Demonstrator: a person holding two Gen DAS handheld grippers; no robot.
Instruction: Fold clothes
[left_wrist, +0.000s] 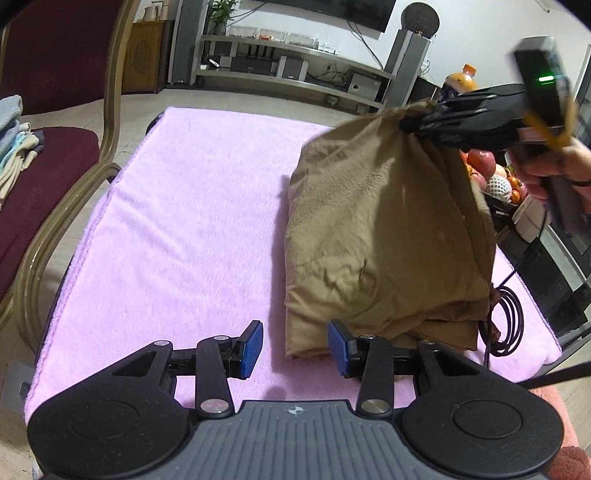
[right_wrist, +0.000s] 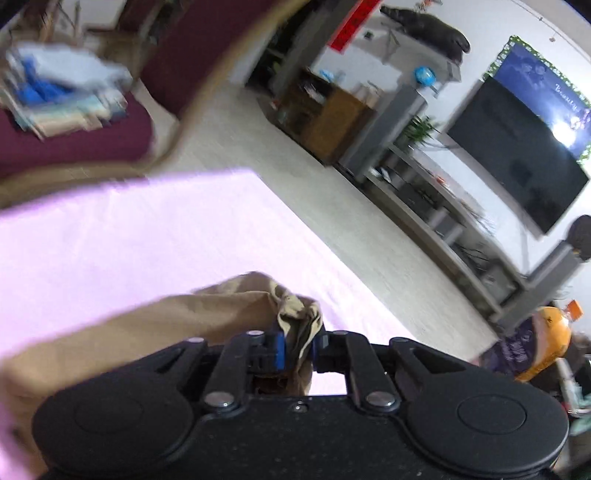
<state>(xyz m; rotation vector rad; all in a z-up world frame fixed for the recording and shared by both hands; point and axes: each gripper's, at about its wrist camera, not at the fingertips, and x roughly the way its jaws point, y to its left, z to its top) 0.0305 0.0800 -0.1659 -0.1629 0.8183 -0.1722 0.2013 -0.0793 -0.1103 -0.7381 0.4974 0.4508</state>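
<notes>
My tan garment (left_wrist: 388, 236) is thin matt cloth, pretty crinkly. The pink cover (left_wrist: 177, 221) on my desk is fuzzy fleece. My left tongs (left_wrist: 295, 349) are matt black plastic with shiny metal rivets.

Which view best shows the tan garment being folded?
The left wrist view: the tan garment appears nearly whole, one end lifted by the right gripper. The right wrist view shows only blurred bunched fabric between its jaws.

surface: table (left_wrist: 55, 314), dark rim showing at left edge | cover: pink towel (left_wrist: 184, 221) spread flat over the top | on towel: tan garment (left_wrist: 369, 240), lower part resting at right, far corner raised | black cable (left_wrist: 509, 321) coiled beside garment, right edge
</notes>
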